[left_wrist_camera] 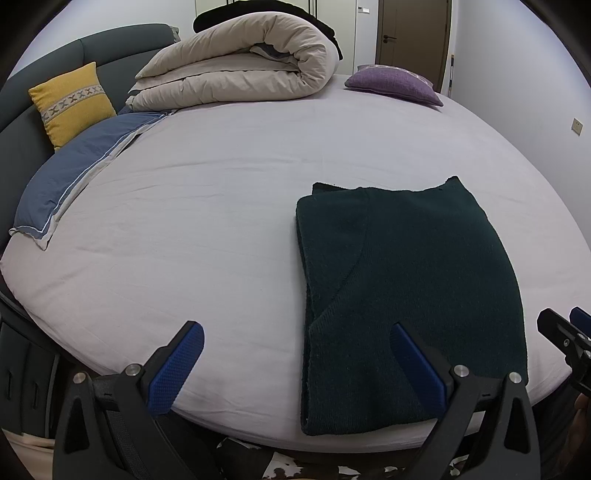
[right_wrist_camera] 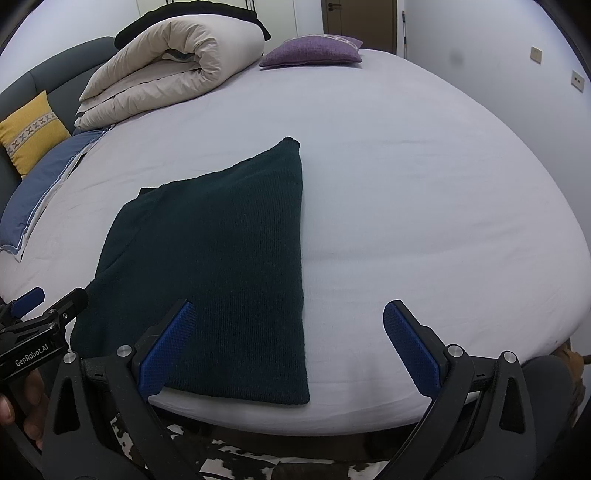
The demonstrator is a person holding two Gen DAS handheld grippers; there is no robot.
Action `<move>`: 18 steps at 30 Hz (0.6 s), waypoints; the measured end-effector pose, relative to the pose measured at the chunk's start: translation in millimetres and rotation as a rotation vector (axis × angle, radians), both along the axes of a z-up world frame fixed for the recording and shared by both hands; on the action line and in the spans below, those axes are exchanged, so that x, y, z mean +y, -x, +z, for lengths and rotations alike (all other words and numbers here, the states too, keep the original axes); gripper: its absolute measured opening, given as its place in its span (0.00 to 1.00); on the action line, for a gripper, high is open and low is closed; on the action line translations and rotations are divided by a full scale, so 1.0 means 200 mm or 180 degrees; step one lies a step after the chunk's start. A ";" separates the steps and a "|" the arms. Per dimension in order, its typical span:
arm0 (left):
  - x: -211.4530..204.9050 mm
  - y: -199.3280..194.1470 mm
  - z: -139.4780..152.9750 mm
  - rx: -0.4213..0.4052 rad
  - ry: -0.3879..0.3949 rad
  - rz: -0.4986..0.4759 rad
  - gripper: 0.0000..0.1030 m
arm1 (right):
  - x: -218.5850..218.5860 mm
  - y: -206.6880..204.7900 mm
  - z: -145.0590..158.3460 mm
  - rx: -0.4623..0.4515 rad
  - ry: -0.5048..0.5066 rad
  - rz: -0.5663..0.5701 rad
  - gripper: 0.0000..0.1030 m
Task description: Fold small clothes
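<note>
A dark green knitted garment (left_wrist_camera: pixel 406 295) lies folded lengthwise on the bed, its near end at the bed's front edge; it also shows in the right wrist view (right_wrist_camera: pixel 221 266). My left gripper (left_wrist_camera: pixel 295 332) is open and empty, held over the bed's front edge by the garment's left side. My right gripper (right_wrist_camera: pixel 286 310) is open and empty, over the garment's right edge. The right gripper shows at the right border of the left wrist view (left_wrist_camera: pixel 569 328); the left one shows at the left of the right wrist view (right_wrist_camera: pixel 48 302).
The bed (left_wrist_camera: pixel 221 221) has a pale sheet. A rolled beige duvet (left_wrist_camera: pixel 240 66), a yellow cushion (left_wrist_camera: pixel 70 103), a blue pillow (left_wrist_camera: pixel 74 173) and a purple cushion (left_wrist_camera: pixel 395 83) lie at its far side. A door (left_wrist_camera: pixel 413 29) stands beyond.
</note>
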State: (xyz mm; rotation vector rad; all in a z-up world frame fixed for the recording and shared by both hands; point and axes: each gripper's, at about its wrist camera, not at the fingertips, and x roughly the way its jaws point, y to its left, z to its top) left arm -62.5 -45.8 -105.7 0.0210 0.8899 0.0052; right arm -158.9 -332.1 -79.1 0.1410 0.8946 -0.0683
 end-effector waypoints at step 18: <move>0.00 0.00 0.00 -0.0001 0.0004 0.0005 1.00 | 0.00 0.00 -0.02 0.0010 -0.0007 -0.0009 1.00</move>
